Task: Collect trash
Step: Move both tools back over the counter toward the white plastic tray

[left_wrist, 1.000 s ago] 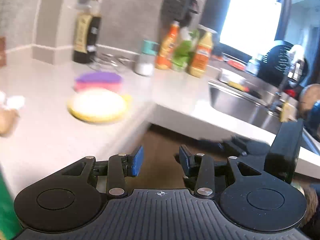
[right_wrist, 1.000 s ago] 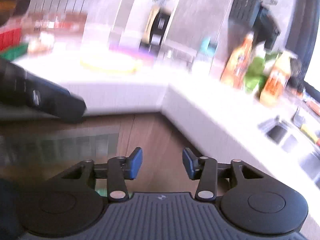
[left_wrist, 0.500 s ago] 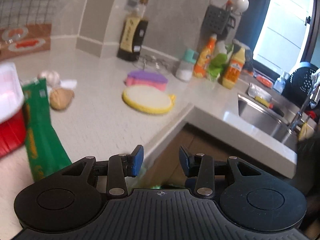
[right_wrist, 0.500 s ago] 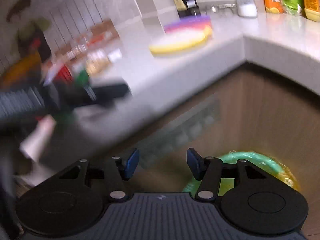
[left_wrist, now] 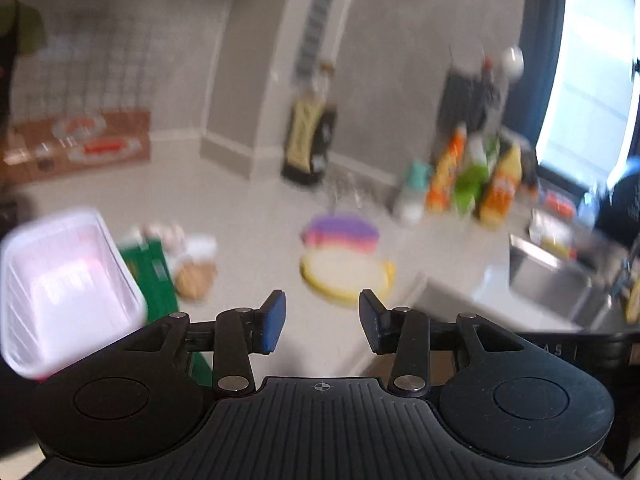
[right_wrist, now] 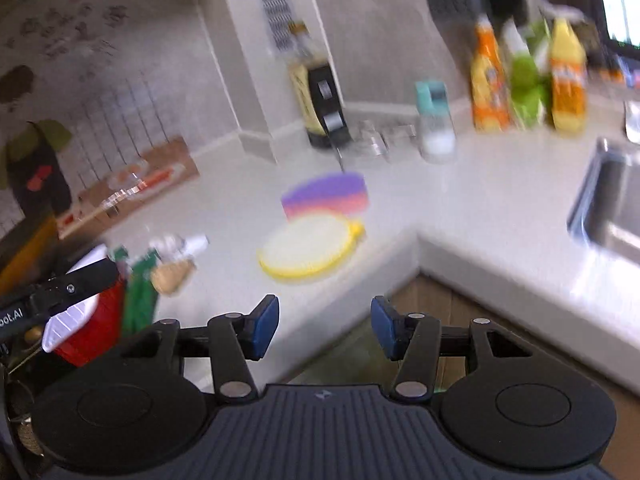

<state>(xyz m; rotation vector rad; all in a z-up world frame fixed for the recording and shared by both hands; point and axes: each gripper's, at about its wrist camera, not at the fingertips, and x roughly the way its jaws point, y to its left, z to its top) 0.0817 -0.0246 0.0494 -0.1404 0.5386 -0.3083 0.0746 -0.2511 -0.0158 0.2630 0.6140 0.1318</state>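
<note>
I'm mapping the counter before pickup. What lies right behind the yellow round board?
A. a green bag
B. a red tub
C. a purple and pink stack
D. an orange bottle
C: the purple and pink stack sits against the far edge of the yellow board in both views.

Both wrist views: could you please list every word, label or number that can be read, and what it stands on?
"oot.AI": cut off by the picture's edge, on the black body of the left tongs, at the left edge of the right wrist view.
Labels on the orange and yellow bottles, the dark bottle and the brown box: too blurred to read.
</note>
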